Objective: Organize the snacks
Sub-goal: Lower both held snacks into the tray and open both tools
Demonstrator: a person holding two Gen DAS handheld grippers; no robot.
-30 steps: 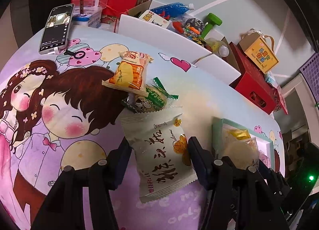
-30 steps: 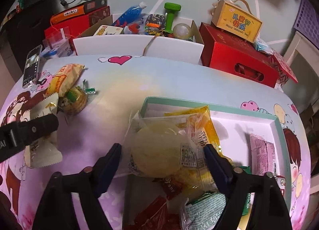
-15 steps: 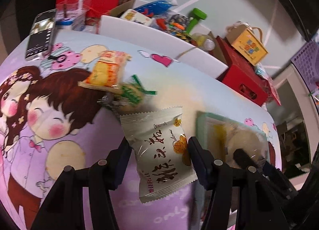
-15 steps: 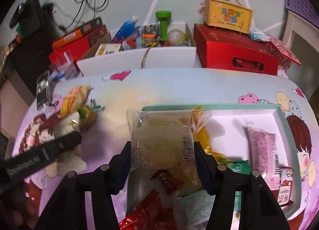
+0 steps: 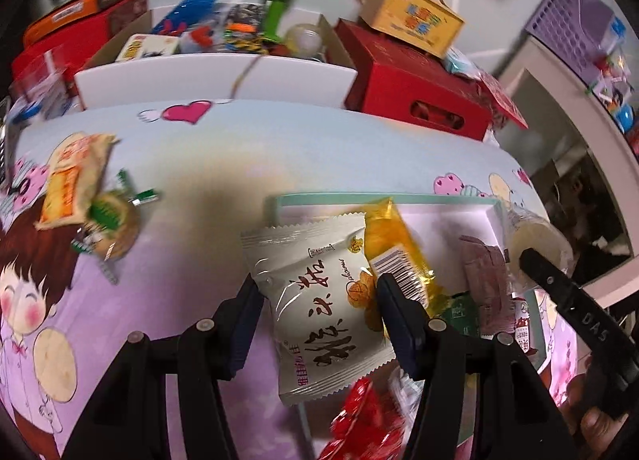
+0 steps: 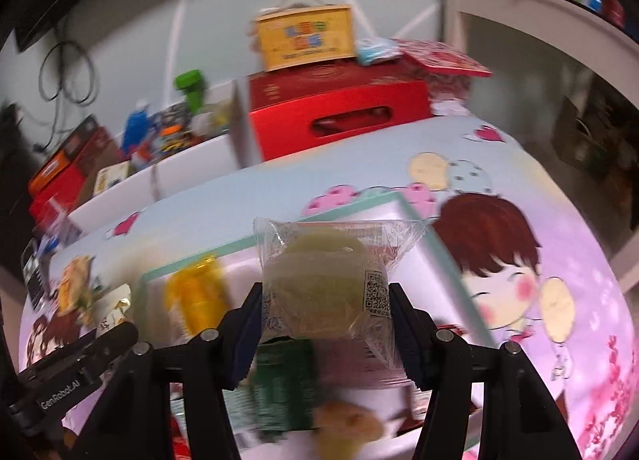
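Observation:
My left gripper (image 5: 317, 296) is shut on a white snack packet (image 5: 319, 292) with black lettering, held over the left edge of the teal-rimmed white tray (image 5: 439, 200). My right gripper (image 6: 325, 320) is shut on a clear-wrapped pale round cake (image 6: 323, 276), held above the tray (image 6: 399, 200); it also shows at the right of the left wrist view (image 5: 535, 236). In the tray lie a yellow packet (image 5: 395, 244), a mauve packet (image 5: 483, 272), a green packet (image 6: 283, 376) and red wrappers (image 5: 363, 420). On the table to the left lie an orange-yellow packet (image 5: 72, 176) and a green-wrapped round snack (image 5: 112, 220).
The table has a cartoon cloth (image 5: 60, 300). Behind it stand a white box of toys (image 5: 215, 72), a red box (image 5: 415, 88) with a yellow carton (image 5: 411, 20) on top, and red and orange boxes (image 5: 80, 20) at back left. A white shelf (image 5: 567, 100) stands right.
Both grippers have lifted their packets and swung right: the white packet has left the table and now hangs over the tray's left edge; the cake was gripped and carried toward the tray's far right.

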